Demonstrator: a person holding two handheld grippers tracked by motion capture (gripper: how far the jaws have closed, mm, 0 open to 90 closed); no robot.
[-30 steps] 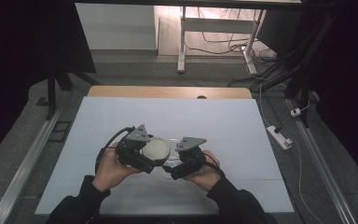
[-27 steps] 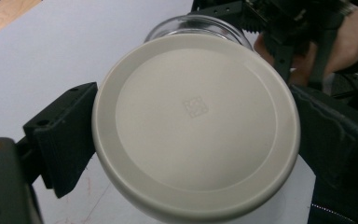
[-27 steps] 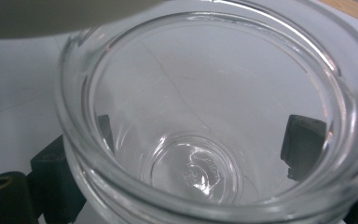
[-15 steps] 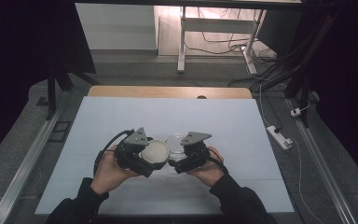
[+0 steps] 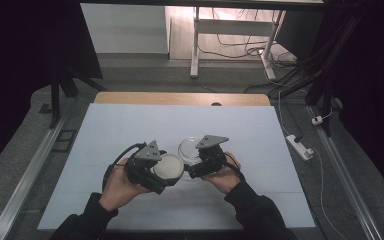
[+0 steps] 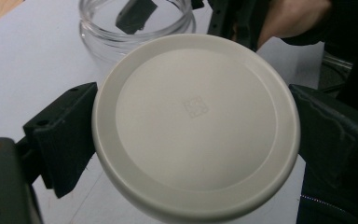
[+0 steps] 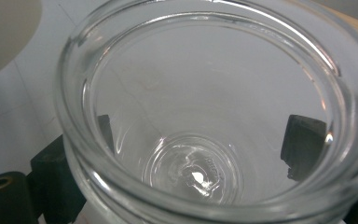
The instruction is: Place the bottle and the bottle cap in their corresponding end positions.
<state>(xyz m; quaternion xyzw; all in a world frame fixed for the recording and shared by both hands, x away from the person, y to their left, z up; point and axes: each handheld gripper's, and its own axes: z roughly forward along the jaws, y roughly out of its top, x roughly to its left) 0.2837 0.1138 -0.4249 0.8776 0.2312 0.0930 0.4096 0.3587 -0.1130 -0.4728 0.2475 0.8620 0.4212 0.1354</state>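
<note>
While the left tongs (image 5: 156, 172) clamp the lid (image 6: 196, 123) beside the jar (image 7: 205, 116) gripped by the right tongs (image 5: 200, 162) above the table (image 5: 130, 125), smooth glass could slip.

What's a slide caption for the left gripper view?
Left gripper clamps round off-white plastic lid before open clear glass jar.

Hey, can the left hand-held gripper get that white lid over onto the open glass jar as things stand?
Probably yes. The left hand-held gripper is shut on the white lid, and the glass jar, held by the right hand-held gripper, sits just beyond it, mouth open, with nothing between them.
</note>
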